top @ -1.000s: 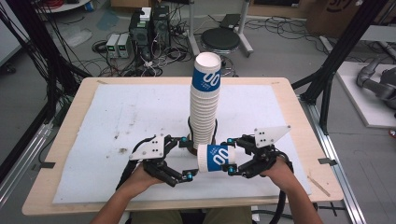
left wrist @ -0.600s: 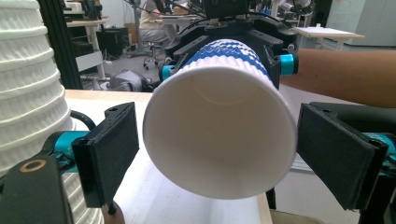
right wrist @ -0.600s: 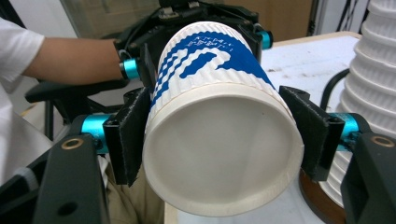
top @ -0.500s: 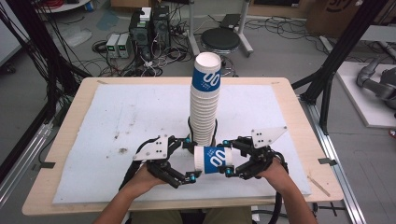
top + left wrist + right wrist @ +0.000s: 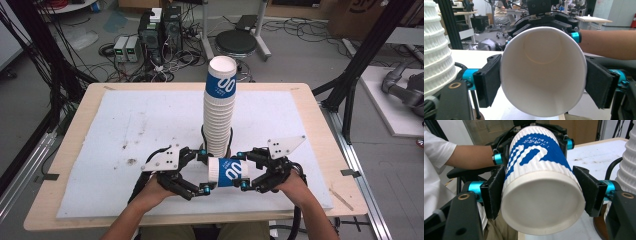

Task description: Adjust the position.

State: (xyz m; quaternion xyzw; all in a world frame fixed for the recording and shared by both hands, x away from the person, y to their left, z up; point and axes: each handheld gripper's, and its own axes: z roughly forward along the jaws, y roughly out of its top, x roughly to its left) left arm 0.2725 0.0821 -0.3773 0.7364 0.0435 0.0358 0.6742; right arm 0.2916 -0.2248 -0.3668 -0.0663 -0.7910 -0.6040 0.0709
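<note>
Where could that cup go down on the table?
The white mat is bare left of the cup stack, and right of it too. It is crowded in front, where both grippers, left and right, hold the cup.

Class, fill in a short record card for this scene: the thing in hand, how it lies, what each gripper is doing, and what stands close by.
Thing in hand: paper cup, white with blue print
How it lies: on its side, in the air above the table
Left gripper: pads at the cup's rim end; its jaws have just been closing
Right gripper: pads pressed on the cup's base end
Close by: tall cup stack, behind the held cup
</note>
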